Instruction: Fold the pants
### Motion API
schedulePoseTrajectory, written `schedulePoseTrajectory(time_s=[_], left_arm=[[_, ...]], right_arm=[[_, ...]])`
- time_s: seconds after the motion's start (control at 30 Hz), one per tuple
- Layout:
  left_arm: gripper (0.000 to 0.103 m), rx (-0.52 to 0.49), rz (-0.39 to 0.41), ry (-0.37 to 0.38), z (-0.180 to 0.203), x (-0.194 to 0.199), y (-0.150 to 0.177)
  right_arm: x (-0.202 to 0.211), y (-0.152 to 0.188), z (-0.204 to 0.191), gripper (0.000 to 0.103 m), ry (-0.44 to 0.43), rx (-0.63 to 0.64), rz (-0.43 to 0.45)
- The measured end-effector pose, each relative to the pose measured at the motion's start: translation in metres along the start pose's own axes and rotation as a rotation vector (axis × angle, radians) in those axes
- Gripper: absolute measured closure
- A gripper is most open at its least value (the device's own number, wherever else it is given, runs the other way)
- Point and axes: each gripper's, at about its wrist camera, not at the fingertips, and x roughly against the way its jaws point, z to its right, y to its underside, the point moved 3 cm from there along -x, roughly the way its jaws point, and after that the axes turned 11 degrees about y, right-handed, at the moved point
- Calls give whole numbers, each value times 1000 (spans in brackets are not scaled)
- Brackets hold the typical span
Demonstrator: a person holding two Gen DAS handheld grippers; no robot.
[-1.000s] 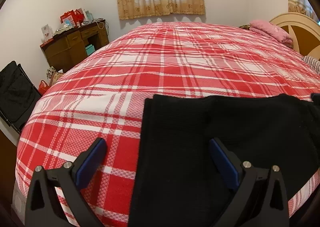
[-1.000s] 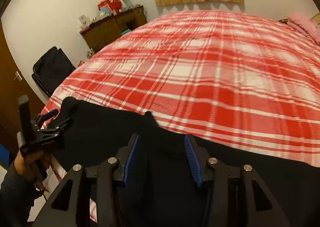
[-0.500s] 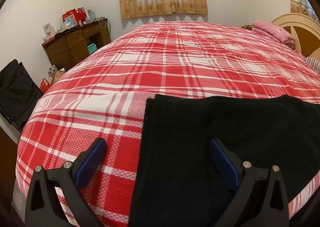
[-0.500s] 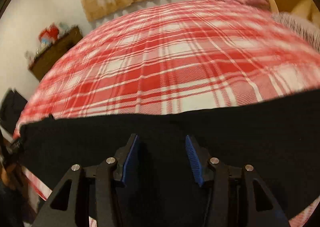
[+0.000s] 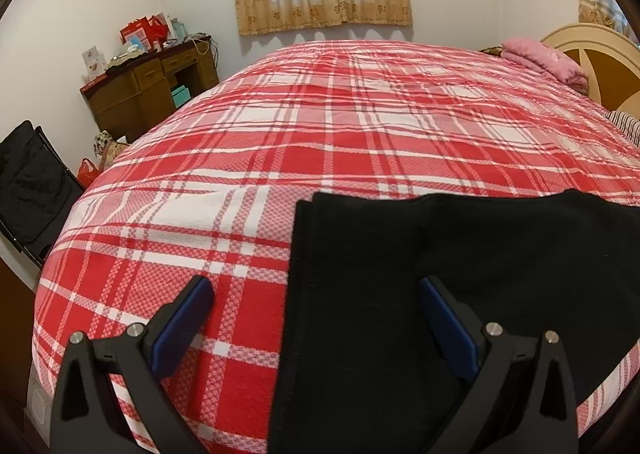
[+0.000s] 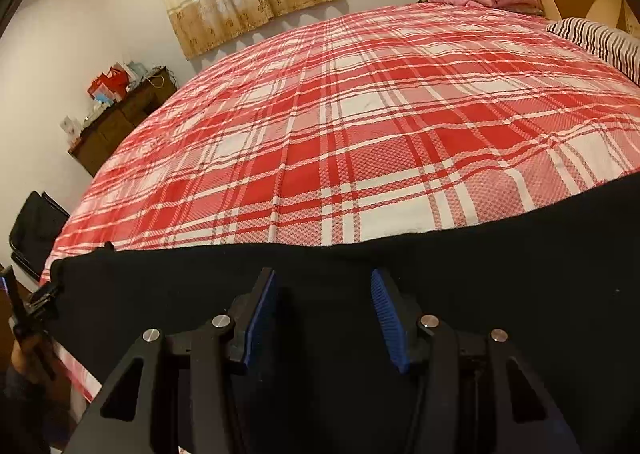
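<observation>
Black pants (image 5: 460, 294) flat on plaid bed (image 5: 360, 134) | left gripper (image 5: 316, 318) spread wide, empty | right gripper (image 6: 324, 314) parted, empty

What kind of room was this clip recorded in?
A home bedroom, most likely: a large bed under a red plaid bedspread, a headboard with a pink blanket folded beside it, and a cluttered wooden desk by a curtained window.

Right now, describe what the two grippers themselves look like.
Both the left gripper and the right gripper have matte black angular frames with triangular cutouts, silver round bolt heads, and blue pads; the right's pads show fine ribbing. No cables or markings show.
</observation>
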Motion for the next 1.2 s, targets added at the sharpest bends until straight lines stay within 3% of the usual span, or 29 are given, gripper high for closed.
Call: schedulePoseTrajectory(time_s=[0.17, 0.33, 0.5, 0.63, 0.77, 0.83, 0.93, 1.03, 1.2], left_arm=[[0, 9, -11, 17, -2, -1, -1], [0, -67, 7, -76, 12, 10, -1], [0, -35, 90, -89, 8, 32, -6], [0, -62, 38, -123, 7, 21, -6], [0, -6, 26, -100, 1, 18, -4], [0, 1, 15, -100, 2, 14, -2], [0, 21, 14, -103, 3, 15, -3], [0, 8, 37, -146, 12, 25, -8], [0, 14, 81, -84, 38, 41, -16]], right_arm=[[18, 5, -7, 52, -8, 13, 63], [40, 4, -21, 52, -3, 73, 147], [28, 13, -26, 52, 29, 110, 97], [22, 16, -18, 52, 41, 88, 63], [31, 12, -8, 51, 46, 67, 81], [21, 14, 4, 49, 82, 40, 21], [25, 13, 11, 49, 50, 26, 29], [42, 9, 15, 49, 85, 56, 77], [63, 5, 50, 49, 224, 76, 98]])
